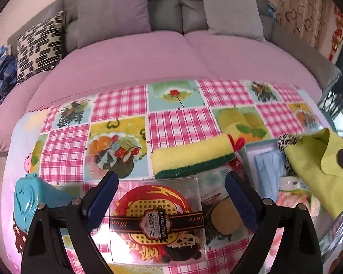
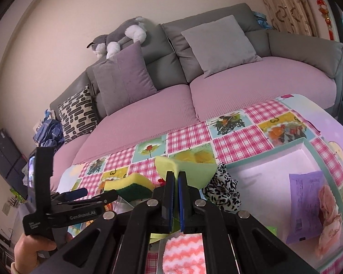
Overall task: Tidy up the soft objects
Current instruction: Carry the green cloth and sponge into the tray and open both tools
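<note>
A: Holding the yellow-green cloth [image 2: 187,166], the right gripper [image 2: 175,203] has its jaws pinched tight on a fold of it; the cloth stands up out of the jaws and drapes away beyond them.

B: And the left gripper [image 1: 171,196]?

A: Its jaws stand wide and hold nothing. A clear plastic box [image 1: 156,219] with a red printed label lies flat on the desk [image 1: 183,123] between them, but that looks hard, not soft.

B: So which soft thing is nearest those open jaws?

A: The sponge [image 1: 192,157], yellow with a green scouring face. It lies on the desk just past the tips of the left jaws and a little to their right, its long axis running across the line the jaws point along.

B: Then the jaws would close over its short width?

A: I judge so, after going forward past the plastic box.

B: Where should the cloth go?

A: Probably into the tray [image 2: 306,146] to the right of the right jaws, where a purple packet [image 2: 306,203] already lies. A black-and-white spotted fabric [image 2: 221,191] sits just beside those jaws, at the tray's near edge, and a pink-and-white zigzag towel [image 2: 183,253] lies under them.
</note>
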Demonstrator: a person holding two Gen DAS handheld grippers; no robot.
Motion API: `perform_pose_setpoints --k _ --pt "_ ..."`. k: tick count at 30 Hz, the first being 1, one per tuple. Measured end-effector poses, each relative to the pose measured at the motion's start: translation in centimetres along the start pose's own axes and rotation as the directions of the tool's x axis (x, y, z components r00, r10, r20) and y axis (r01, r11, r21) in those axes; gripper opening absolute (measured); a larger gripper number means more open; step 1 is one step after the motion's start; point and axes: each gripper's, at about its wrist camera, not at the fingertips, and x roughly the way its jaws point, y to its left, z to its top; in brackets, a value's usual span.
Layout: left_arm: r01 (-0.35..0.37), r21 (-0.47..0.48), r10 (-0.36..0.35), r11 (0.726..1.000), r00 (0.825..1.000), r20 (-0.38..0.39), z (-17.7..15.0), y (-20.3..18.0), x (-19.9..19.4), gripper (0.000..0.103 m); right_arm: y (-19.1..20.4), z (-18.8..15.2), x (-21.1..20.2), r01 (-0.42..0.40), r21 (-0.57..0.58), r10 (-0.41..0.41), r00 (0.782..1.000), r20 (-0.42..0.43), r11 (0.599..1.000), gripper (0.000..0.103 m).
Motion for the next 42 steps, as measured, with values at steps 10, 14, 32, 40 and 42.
perform_pose_setpoints --k 10,14,32,40,42 --pt "0.007 0.181 0.008 0.984 0.997 -0.083 1.3 -0.8 3.1 0.095 -0.3 -0.3 0.8 0.013 0.010 -0.013 1.000 -0.028 1.000 0.004" --pt "0.048 0.220 -0.022 0.974 0.993 -0.117 1.9 -1.1 4.0 0.094 -0.4 -0.4 1.1 0.021 0.012 -0.021 0.999 -0.038 1.000 0.004" --pt "0.132 0.257 -0.101 0.957 0.986 -0.130 2.9 -1.4 4.7 0.054 -0.5 -0.5 1.7 0.029 0.020 -0.028 0.998 -0.063 0.999 0.004" --pt "0.142 0.253 -0.117 0.957 0.987 -0.110 2.8 -1.4 4.1 0.035 -0.6 -0.6 1.8 0.028 0.027 -0.026 0.997 -0.069 0.999 0.004" --pt "0.138 0.254 -0.117 0.957 0.989 -0.096 2.8 -1.4 3.6 0.035 -0.7 -0.5 1.7 0.026 0.027 -0.024 0.997 -0.068 0.999 0.004"
